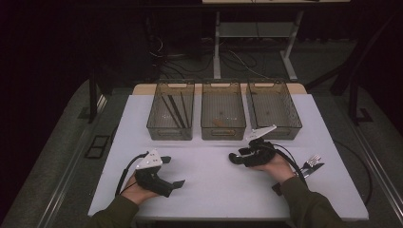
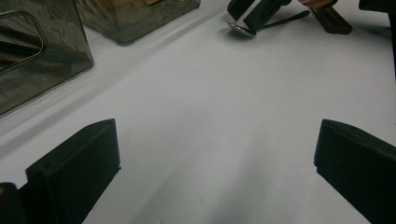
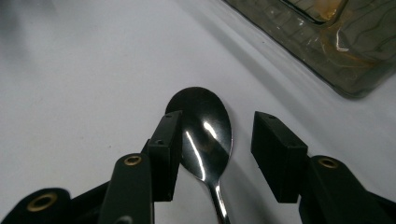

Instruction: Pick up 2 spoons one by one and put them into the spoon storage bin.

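Observation:
A shiny metal spoon (image 3: 205,130) lies flat on the white table (image 1: 214,190), bowl pointing away from the hand. My right gripper (image 3: 217,116) is low over it and open, one jaw on each side of the bowl. The jaw at the left of that view is against the bowl's edge; the other stands a little apart. In the high view this gripper (image 1: 240,156) is right of the table's middle. The left gripper view shows the spoon (image 2: 239,29) far off. My left gripper (image 1: 173,172) rests open near the front left, nothing between its fingers (image 2: 74,163).
Three see-through grey bins stand in a row at the back: the left bin (image 1: 171,124) holds dark sticks, the middle bin (image 1: 223,127) something brownish, the right bin (image 1: 274,124) looks bare. A fork (image 1: 312,162) lies near the table's right edge.

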### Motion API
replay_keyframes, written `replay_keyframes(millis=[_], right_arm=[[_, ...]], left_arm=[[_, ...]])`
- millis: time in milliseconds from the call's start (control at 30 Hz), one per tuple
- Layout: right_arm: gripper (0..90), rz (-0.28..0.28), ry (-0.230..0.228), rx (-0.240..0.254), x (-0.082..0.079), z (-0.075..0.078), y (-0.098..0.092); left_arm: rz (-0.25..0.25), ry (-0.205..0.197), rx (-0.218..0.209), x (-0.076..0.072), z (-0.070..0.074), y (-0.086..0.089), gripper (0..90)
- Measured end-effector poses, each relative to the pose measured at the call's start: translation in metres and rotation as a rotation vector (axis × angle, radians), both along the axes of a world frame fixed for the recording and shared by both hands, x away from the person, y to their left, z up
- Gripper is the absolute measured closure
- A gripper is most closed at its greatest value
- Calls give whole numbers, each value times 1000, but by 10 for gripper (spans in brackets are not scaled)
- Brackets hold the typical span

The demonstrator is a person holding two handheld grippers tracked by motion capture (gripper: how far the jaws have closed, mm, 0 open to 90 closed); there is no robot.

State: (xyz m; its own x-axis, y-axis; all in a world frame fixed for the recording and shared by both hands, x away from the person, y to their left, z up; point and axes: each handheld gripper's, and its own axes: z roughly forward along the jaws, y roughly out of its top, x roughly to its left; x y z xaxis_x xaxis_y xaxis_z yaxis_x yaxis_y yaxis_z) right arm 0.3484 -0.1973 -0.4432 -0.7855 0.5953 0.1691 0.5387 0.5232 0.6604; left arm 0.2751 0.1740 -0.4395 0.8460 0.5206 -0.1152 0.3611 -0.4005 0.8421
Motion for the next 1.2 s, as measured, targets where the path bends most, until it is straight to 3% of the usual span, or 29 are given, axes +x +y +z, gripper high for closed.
replay_keyframes(millis=[200,500,867,967,1200], right_arm=[[533,18,-5,-19,-2,-2,3],[565,62,-69,-75,-8,-3,8],[669,123,-81,-95,-12,-2,7],[754,126,-88,-89,-12,0,4],[831,172,-98,-81,-14,4,1]], left_arm=[[1,0,-1,0,0,0,0],[1,-2,-1,0,0,0,0],[4,-3,-2,0,0,0,0],[3,-3,-1,0,0,0,0],[2,-4,-3,0,1,0,0]])
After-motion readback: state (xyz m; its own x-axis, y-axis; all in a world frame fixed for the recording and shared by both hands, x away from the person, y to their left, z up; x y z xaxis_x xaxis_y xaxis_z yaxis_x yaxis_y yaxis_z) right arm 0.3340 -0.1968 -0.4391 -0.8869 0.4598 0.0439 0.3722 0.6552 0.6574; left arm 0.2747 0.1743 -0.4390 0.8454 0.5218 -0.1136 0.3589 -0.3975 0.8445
